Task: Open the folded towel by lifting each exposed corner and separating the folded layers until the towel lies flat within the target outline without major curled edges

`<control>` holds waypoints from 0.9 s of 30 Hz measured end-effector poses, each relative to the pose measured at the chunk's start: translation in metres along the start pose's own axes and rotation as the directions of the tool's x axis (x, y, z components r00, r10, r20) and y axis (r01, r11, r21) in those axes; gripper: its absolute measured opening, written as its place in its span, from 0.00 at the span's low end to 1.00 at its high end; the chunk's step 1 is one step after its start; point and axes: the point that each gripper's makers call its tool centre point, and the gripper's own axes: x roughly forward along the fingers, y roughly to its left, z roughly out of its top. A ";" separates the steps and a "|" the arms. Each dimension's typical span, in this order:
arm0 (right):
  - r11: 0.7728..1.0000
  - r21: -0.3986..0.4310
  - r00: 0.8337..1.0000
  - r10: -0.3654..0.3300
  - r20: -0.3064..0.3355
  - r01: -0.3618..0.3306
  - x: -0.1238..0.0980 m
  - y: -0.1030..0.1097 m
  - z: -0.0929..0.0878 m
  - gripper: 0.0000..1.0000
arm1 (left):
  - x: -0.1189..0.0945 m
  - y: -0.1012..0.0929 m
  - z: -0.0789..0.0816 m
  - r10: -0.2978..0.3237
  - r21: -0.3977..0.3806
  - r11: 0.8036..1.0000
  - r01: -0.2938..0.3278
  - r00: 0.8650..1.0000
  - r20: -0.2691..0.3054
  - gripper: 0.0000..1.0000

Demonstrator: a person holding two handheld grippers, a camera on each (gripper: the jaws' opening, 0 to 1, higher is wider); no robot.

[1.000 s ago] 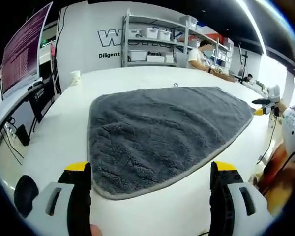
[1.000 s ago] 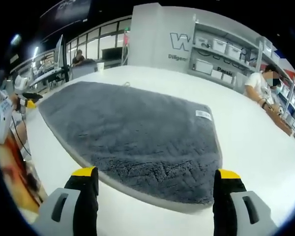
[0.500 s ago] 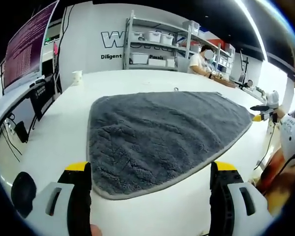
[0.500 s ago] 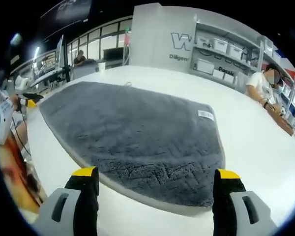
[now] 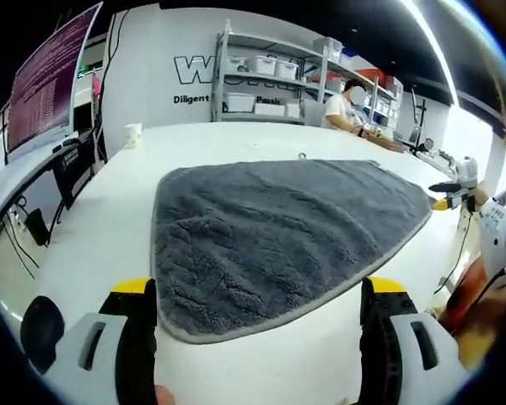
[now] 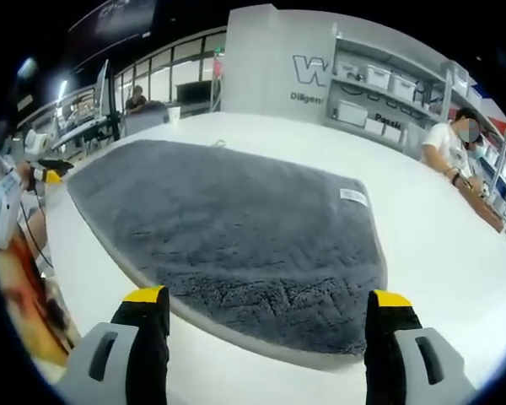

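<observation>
a: the towel [image 5: 278, 236] lies spread on the white table [image 5: 93, 245], grey pile up. from here it looks flat already, with its pale edge running round the near corner. no outline shows under it, so i can't tell whether it sits inside one.

b: then what makes a good finish?

a: i'd check the rim for curl, and where any lifts, pinch only that edge and draw it outward low over the table, not up.

b: and the grippers?

a: the left gripper [image 5: 257, 291] has jaws wide apart and empty, the near corner just ahead between the tips. the right gripper [image 6: 261, 299] is likewise spread, holding nothing, the towel's [image 6: 228, 228] other near corner just beyond it, label [image 6: 351, 196] farther off.
</observation>
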 end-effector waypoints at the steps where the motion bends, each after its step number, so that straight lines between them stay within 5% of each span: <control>1: 1.000 -0.001 1.000 -0.001 0.000 0.001 0.000 0.000 0.000 0.97 | 0.000 0.001 0.000 0.001 -0.001 1.000 -0.001 1.000 0.000 1.00; 27: 1.000 -0.002 1.000 -0.002 0.004 0.002 -0.001 -0.001 0.002 0.96 | 0.000 0.001 0.008 -0.014 0.014 1.000 0.014 1.000 0.005 1.00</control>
